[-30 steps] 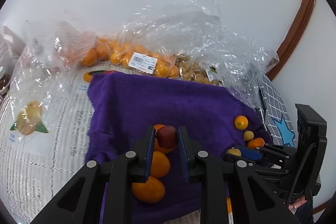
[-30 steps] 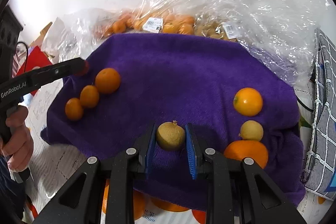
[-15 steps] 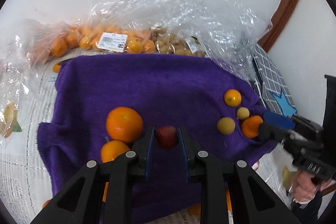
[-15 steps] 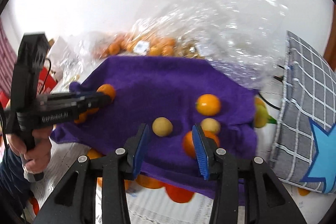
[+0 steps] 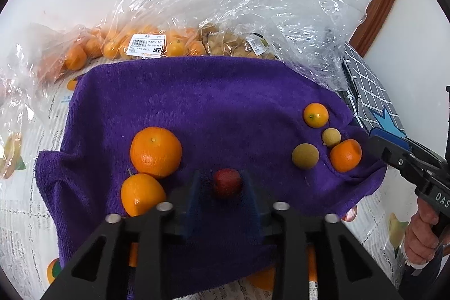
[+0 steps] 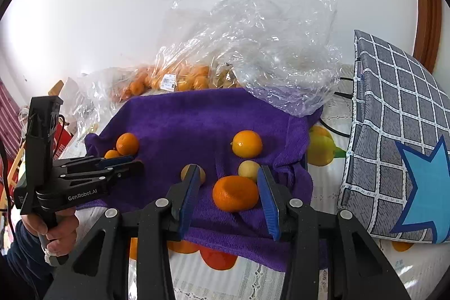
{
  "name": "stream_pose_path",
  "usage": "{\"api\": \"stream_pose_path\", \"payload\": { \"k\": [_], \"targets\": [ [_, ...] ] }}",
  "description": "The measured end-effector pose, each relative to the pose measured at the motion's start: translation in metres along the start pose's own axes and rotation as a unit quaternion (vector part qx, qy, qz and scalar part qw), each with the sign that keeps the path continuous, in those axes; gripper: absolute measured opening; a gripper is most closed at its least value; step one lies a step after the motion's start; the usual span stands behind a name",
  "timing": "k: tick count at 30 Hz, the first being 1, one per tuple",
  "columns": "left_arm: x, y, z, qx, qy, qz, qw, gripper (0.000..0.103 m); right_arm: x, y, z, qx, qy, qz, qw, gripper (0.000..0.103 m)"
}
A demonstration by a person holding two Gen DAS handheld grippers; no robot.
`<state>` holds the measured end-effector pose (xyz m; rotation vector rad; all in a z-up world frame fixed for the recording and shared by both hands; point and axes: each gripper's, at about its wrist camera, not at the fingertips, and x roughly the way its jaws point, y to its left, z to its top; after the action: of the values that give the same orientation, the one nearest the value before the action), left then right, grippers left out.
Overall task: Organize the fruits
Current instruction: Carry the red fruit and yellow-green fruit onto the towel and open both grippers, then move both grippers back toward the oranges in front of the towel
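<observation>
A purple towel (image 5: 213, 103) lies on the table. My left gripper (image 5: 223, 184) is open, its jaws apart from a small dark red fruit (image 5: 227, 183) that lies on the towel between them. Two oranges (image 5: 155, 151) lie just to its left. At the towel's right sit a small orange (image 5: 315, 114), two yellowish round fruits (image 5: 305, 155) and a mandarin (image 5: 345, 155). My right gripper (image 6: 229, 193) is open and empty above that mandarin (image 6: 235, 193), with a yellowish fruit (image 6: 192, 173) by its left finger.
Clear plastic bags (image 5: 146, 44) of small oranges and brownish fruit lie behind the towel against the white wall. A grey checked cushion (image 6: 393, 148) with a blue star stands at the right. The tablecloth (image 6: 323, 148) has printed fruit.
My left gripper has opened and the red fruit now rests on the towel. My right gripper, open since it dropped the yellowish fruit, has drawn back and sits over the mandarin.
</observation>
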<state>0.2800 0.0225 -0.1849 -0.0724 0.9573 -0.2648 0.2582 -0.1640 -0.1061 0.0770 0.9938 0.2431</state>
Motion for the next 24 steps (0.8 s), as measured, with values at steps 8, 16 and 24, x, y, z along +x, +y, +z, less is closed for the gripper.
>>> {"api": "stream_pose_path", "payload": {
  "k": [8, 16, 24],
  "targets": [
    [-0.026, 0.0, -0.001, 0.005, -0.029, -0.008, 0.9995, 0.043, -0.02, 0.021, -0.003, -0.024, -0.033, 0.002, 0.999, 0.043],
    [-0.06, 0.001, -0.015, 0.022, -0.066, 0.033, 0.9971, 0.043, -0.046, 0.033, -0.011, -0.017, -0.05, -0.032, 0.998, 0.043],
    [-0.096, 0.003, -0.036, 0.025, -0.09, 0.035, 0.9951, 0.043, -0.076, 0.037, -0.024, -0.006, -0.073, -0.09, 0.993, 0.05]
  ]
}}
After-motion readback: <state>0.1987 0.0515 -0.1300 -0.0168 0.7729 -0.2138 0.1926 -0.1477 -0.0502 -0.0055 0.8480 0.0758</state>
